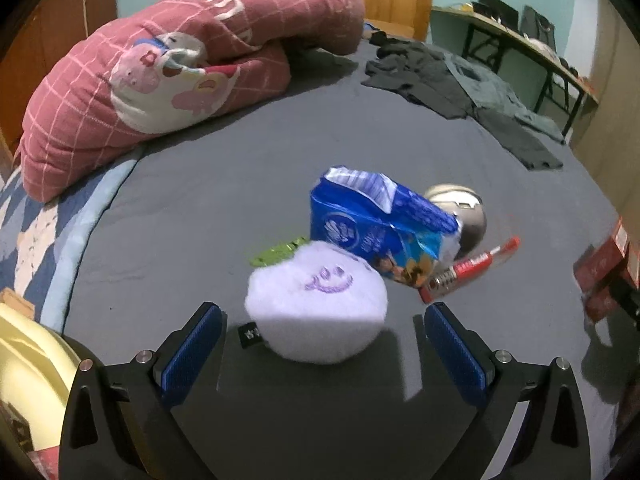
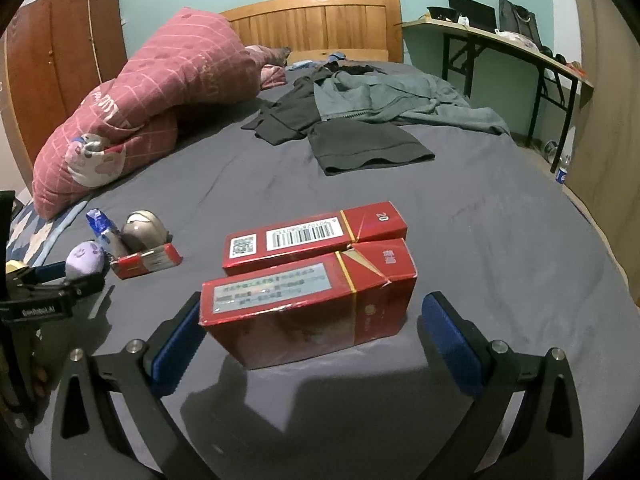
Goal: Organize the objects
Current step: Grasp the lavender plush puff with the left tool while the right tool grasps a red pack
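A pale purple plush toy with a stitched smile and a green leaf lies on the grey bed sheet, between the tips of my open left gripper without touching the pads. Behind it sit a blue tissue pack, a round metal object and a red tube. In the right wrist view two red cartons lie side by side: the near carton sits between the fingertips of my open right gripper, the far carton just behind it. The left gripper shows at that view's left edge by the plush toy.
A folded pink quilt fills the bed's left side. Dark and grey clothes lie spread toward the wooden headboard. A long desk stands along the right wall, a wardrobe at the left. Something yellow sits by the left gripper.
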### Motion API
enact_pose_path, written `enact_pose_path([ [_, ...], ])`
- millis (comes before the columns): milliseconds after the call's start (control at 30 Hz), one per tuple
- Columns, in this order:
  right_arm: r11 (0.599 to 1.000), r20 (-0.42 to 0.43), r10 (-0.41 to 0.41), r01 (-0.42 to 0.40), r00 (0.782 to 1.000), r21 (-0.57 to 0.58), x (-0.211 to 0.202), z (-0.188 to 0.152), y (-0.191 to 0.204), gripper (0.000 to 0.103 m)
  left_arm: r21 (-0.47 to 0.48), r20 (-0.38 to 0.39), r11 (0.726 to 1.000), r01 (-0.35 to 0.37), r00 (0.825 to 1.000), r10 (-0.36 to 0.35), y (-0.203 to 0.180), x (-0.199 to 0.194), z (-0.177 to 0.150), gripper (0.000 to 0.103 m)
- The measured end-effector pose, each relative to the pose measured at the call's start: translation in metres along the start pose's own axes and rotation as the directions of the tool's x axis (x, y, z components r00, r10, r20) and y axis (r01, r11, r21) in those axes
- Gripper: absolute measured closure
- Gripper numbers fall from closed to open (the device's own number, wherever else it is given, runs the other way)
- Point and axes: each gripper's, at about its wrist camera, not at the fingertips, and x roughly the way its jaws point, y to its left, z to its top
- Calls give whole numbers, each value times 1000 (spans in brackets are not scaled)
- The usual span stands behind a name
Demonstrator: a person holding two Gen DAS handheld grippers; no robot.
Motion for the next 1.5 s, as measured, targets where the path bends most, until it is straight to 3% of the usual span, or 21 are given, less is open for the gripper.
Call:
enact_pose_path([
  [100, 1000, -4, 1, -1, 1000, 3, 1, 0, -1, 2, 1, -4, 1000, 15, 1000, -15, 0, 4, 0, 2],
  [167, 1000, 0, 1, -1, 1000, -3, 0, 0, 0, 11, 9, -12, 1000, 22, 1000, -22, 1, 7, 0, 12],
  [233, 1000, 5, 3, -3, 1000, -7, 0, 0, 1, 11, 19, -13, 1000, 13, 1000, -13, 0, 8, 2, 35],
  [333, 1000, 7, 8, -8, 1000, 5, 0, 0, -2, 11, 32, -9, 999, 2, 1000, -2, -1, 8, 3, 46],
  [833, 1000, 50, -2, 1, 999, 25, -15, 1, -6, 11, 48, 20, 997, 56, 998, -57, -8, -15, -12, 50],
  [1100, 1000, 56, 2, -3, 998, 19, -49, -6, -2, 11, 81, 47, 995, 65, 997, -69, -24, -66, -30, 49],
  [1500, 998, 45, 6, -9, 999, 57, -101, -35, -1, 11, 51, 139, 994, 100, 985, -106, -19, -172, -89, 49],
])
